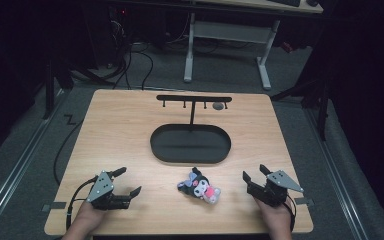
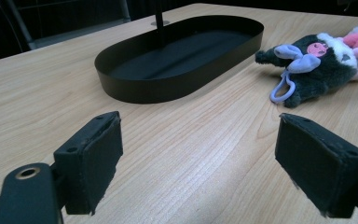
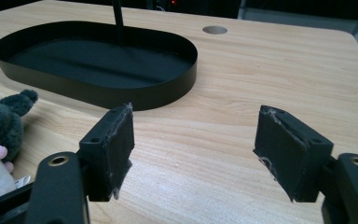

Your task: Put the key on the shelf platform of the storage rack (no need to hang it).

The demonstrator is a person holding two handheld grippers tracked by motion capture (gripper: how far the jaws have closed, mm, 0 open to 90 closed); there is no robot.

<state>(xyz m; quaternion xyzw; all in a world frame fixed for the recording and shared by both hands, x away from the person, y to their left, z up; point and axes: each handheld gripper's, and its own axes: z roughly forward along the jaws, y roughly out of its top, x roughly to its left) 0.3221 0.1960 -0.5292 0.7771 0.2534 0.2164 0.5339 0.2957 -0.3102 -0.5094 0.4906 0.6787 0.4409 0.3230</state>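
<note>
A plush toy is seen lying on the table, between the left gripper and the right gripper, just in front of the black oval tray. Both sets of jaws are spread wide, with nothing held, and the toy is touched by neither.

Both hands sit low at the near edge, left black two-jaw gripper and right black two-jaw gripper gaping wide, nothing between the jaws.
</note>
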